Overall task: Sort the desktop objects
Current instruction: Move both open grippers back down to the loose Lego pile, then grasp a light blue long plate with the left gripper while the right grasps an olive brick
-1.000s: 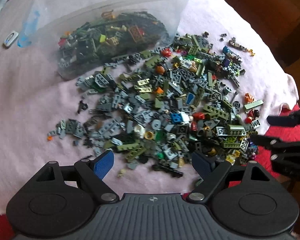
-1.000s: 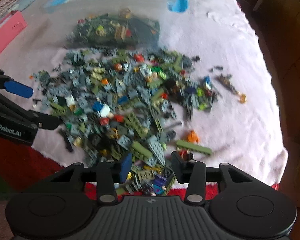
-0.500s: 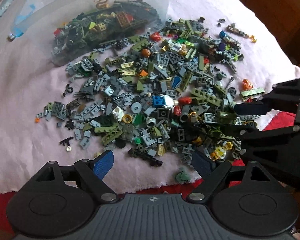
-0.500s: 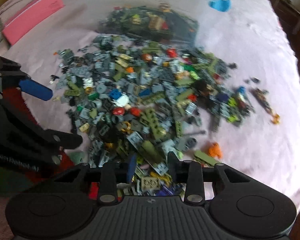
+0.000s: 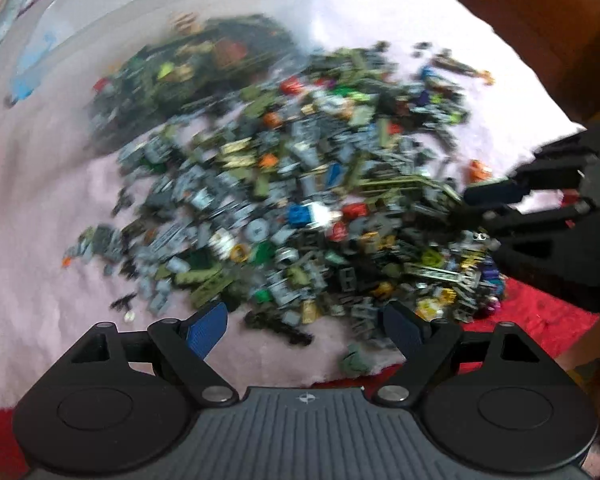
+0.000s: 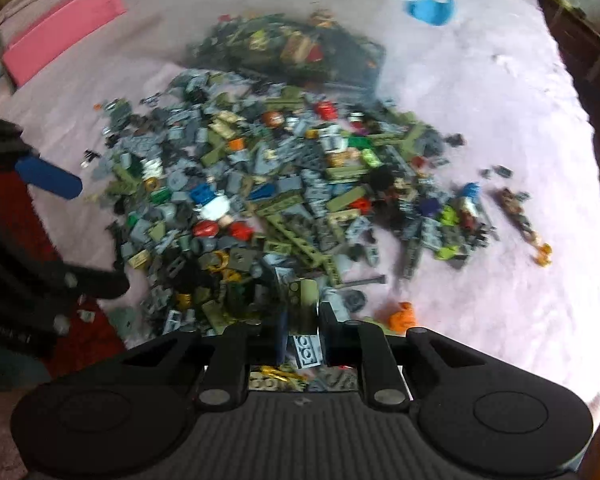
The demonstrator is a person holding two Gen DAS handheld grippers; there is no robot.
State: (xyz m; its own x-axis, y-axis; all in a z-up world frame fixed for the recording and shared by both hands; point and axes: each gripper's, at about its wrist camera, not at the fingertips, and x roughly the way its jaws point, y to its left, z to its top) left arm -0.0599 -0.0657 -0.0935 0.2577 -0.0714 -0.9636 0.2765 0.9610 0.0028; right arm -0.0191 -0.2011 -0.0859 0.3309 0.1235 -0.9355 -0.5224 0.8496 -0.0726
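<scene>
Sorting is barely being begun: most bricks (image 6: pixel 284 184) are lying loose on the pink cloth (image 6: pixel 480 120), some in the clear bag (image 6: pixel 292 48). An olive plate (image 6: pixel 305 300) is being closed on by the right gripper (image 6: pixel 303 330); the left gripper (image 5: pixel 306 326) is being held wide, empty.

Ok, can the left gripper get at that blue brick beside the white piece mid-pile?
Probably yes. The left gripper is open and empty, and the blue brick lies uncovered on top of the pile; crowding neighbours like the white piece may get pinched too.

Heaped mid-cloth (image 6: pixel 480 92): loose bricks (image 6: pixel 284 200); beyond, a brick-filled bag (image 6: pixel 292 48). Far left, a flat block (image 6: pixel 60 32) (right-wrist view); stray pieces (image 6: pixel 520 212) trailing right.
</scene>
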